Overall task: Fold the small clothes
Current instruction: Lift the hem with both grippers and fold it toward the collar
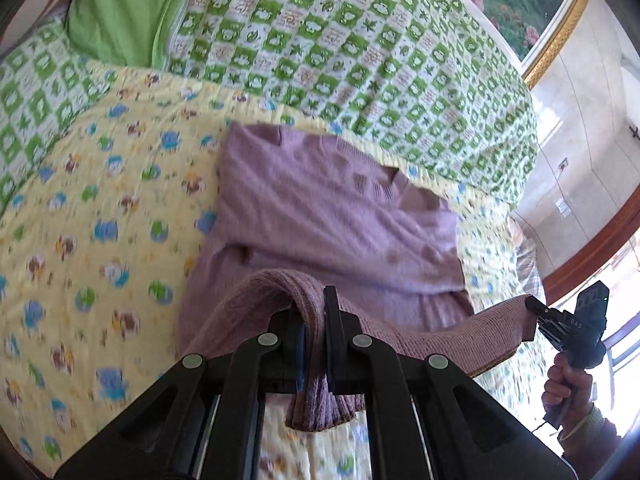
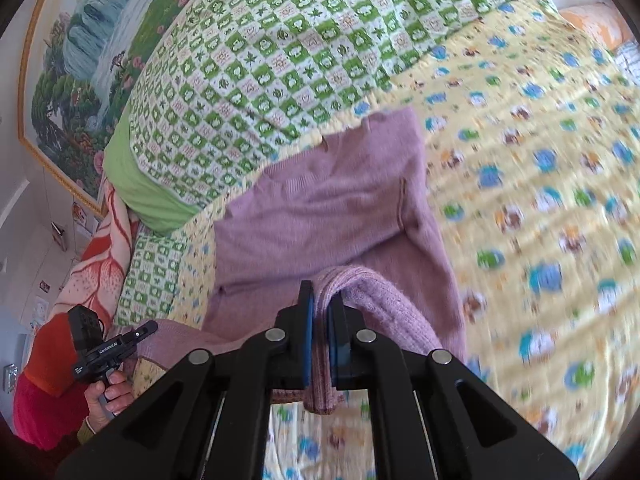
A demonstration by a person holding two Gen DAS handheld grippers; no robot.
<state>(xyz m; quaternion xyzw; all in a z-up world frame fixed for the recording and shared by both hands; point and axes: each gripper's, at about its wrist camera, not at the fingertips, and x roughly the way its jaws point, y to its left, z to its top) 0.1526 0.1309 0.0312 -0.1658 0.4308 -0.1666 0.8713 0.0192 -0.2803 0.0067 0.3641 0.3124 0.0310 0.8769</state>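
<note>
A mauve knit sweater (image 1: 320, 216) lies on a yellow quilt with cartoon prints; its near ribbed hem is lifted off the bed. My left gripper (image 1: 316, 340) is shut on the left corner of that hem, which drapes over the fingers. In the right wrist view the same sweater (image 2: 328, 208) stretches away, and my right gripper (image 2: 320, 344) is shut on the hem's other corner. Each view shows the other gripper at its edge, the right gripper (image 1: 536, 308) and the left gripper (image 2: 150, 326), with the hem taut between them.
The yellow quilt (image 1: 100, 240) covers the bed. A green checked blanket (image 1: 320, 48) and a green pillow (image 1: 116, 12) lie beyond the sweater. A framed landscape painting (image 2: 80, 72) hangs on the wall. A red patterned blanket (image 2: 92, 264) lies by the bedside.
</note>
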